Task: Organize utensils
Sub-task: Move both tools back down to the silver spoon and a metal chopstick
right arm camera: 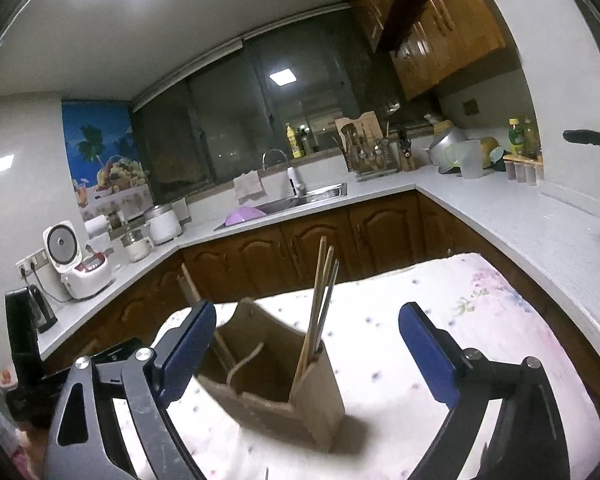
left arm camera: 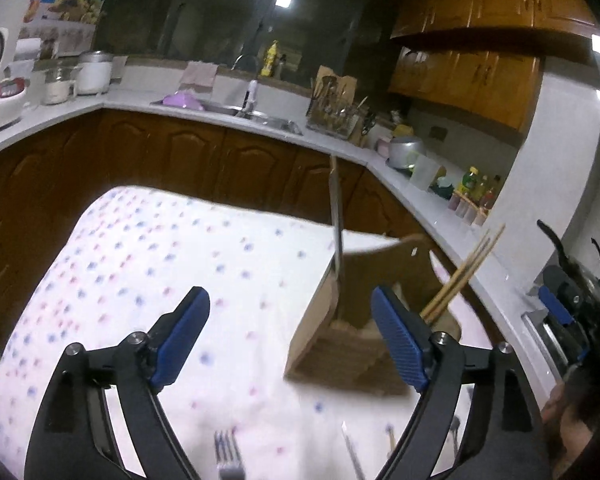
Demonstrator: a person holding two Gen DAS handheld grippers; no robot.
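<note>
1. A brown cardboard utensil holder (right arm camera: 276,384) stands upright on a table covered by a dotted cloth (right arm camera: 440,320).
2. Wooden chopsticks (right arm camera: 320,300) lean in the holder's corner compartment; a long metal-handled utensil (left arm camera: 336,220) rises from its other side.
3. A fork (left arm camera: 228,456) lies on the cloth near the holder, at the left view's lower edge, with other utensils, too blurred to name, beside it.
4. The left gripper (left arm camera: 290,344) hovers before the holder, jaws spread, holding nothing.
5. The right gripper (right arm camera: 308,356) straddles the holder, jaws wide apart and empty.
6. Behind the holder runs a kitchen counter (right arm camera: 480,208) with a sink (right arm camera: 300,200).
</note>
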